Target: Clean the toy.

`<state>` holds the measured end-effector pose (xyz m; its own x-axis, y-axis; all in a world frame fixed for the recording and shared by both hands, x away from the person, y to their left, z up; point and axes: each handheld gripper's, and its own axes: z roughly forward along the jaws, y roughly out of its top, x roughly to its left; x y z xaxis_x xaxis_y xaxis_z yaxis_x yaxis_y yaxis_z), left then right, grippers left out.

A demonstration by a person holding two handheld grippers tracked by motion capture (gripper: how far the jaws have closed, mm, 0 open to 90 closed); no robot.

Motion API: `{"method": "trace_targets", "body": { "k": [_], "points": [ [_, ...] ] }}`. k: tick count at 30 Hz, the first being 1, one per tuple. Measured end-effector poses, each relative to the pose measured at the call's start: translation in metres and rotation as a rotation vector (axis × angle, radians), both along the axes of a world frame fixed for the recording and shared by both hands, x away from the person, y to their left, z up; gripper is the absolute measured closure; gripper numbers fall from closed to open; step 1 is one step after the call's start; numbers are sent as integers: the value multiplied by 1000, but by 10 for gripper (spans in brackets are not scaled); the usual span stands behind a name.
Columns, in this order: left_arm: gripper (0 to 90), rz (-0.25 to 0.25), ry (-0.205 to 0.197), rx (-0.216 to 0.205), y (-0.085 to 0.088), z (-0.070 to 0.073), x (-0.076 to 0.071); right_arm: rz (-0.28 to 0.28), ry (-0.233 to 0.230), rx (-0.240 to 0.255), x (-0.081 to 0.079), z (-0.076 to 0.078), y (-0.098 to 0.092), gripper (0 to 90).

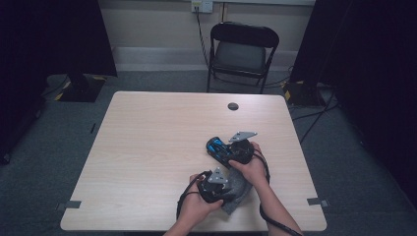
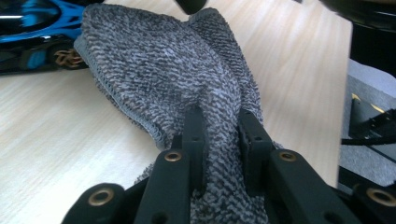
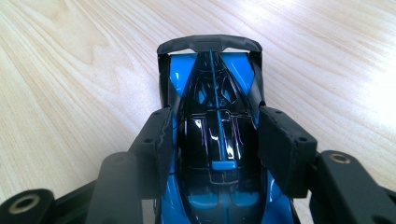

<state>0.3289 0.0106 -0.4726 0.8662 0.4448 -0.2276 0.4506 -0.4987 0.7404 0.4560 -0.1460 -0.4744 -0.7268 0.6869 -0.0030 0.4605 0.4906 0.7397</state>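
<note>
two grips live: my left gripper (image 2: 217,140) is pinched on a bunched fold of the cloth (image 2: 177,70), my right gripper (image 3: 219,140) is clamped across the car (image 3: 212,130). both sit in the table's (image 1: 147,137) near-right part, the cloth at the near edge, the car just beyond it, touching. risks as i see them: the fold is thin and could slip out on a wipe; the glossy shell could twist between the pads; a hard rub could catch the rear wing or drag the cloth off the edge.
</note>
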Motion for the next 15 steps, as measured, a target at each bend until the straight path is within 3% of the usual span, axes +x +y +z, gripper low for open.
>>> {"method": "trace_targets", "body": {
  "k": [7, 15],
  "points": [
    [759, -45, -13, -19, 1, 5, -6, 2, -2, 9, 0, -1, -1, 463],
    [755, -60, -34, -31, 8, 12, -7, 8, -10, 11, -1, -1, -2, 460]
  ]
}}
